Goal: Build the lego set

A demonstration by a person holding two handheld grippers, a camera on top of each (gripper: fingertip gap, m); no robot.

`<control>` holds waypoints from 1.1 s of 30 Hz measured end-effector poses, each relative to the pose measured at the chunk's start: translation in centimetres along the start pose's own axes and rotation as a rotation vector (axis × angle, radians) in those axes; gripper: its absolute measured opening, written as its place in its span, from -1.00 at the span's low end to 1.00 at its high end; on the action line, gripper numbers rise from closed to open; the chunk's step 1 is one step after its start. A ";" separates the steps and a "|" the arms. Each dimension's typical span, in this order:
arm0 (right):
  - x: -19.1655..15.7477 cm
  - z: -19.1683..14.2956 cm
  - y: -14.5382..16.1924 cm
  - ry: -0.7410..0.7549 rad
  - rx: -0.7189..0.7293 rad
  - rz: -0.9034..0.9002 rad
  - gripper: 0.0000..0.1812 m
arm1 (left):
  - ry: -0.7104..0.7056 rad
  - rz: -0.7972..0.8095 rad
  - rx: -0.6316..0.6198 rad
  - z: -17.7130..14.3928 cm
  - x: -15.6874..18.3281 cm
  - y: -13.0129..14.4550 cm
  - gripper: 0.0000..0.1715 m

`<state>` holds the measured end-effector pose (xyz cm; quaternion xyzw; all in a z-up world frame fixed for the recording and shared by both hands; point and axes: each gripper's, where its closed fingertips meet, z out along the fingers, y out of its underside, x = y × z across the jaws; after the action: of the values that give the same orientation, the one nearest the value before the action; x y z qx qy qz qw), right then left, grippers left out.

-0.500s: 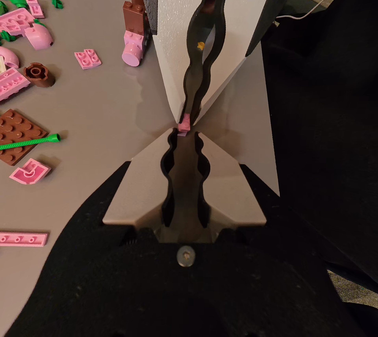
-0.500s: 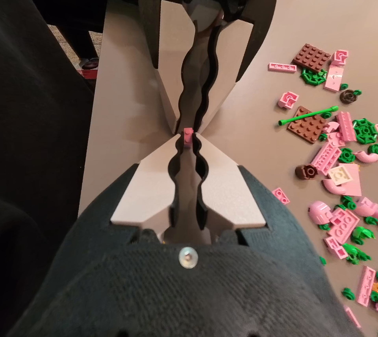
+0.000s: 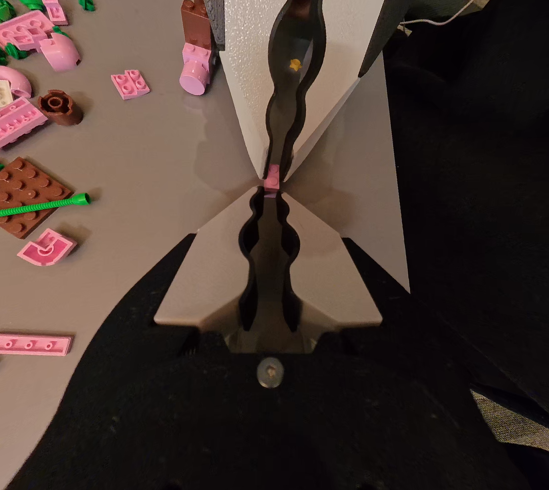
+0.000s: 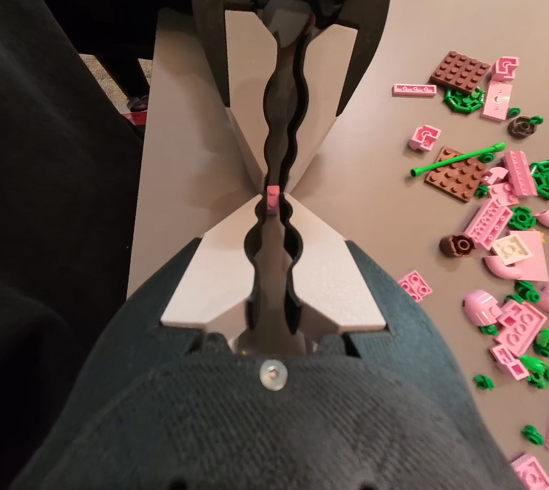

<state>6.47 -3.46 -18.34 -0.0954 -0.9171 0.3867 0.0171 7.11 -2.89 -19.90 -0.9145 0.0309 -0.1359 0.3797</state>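
- Both claws meet tip to tip above the table (image 3: 154, 166), near its edge beside the dark clothing.
- Left claw (image 3: 269, 195) is clenched on the small pink brick (image 3: 272, 178), gripping its near end.
- Right claw (image 4: 273, 202) is clenched on the same pink brick (image 4: 272, 198) from the opposite side.
- Loose pieces lie farther in on the table: a brown plate (image 3: 26, 196) with a green rod (image 3: 44, 205) across it, a brown round piece (image 3: 59, 107), and a pink corner plate (image 3: 130, 84).
- One brown and pink assembly (image 3: 196, 41) lies beside the right claw's finger, partly hidden by it.
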 end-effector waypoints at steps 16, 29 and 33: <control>-0.3 0.1 0.2 -0.085 -0.052 0.007 -0.92 | 0.025 -0.022 0.002 0.0 0.2 0.0 -0.91; -0.4 0.2 0.3 -0.096 -0.093 0.042 -0.92 | 0.007 -0.008 0.002 -0.1 0.1 0.0 -0.91; -0.3 0.2 0.2 -0.122 -0.057 0.120 -0.92 | 0.000 -0.001 0.001 0.0 0.1 0.0 -0.92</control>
<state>6.74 -3.52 -18.59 -0.1269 -0.9196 0.3660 -0.0648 7.23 -2.98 -19.87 -0.9144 0.0303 -0.1363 0.3800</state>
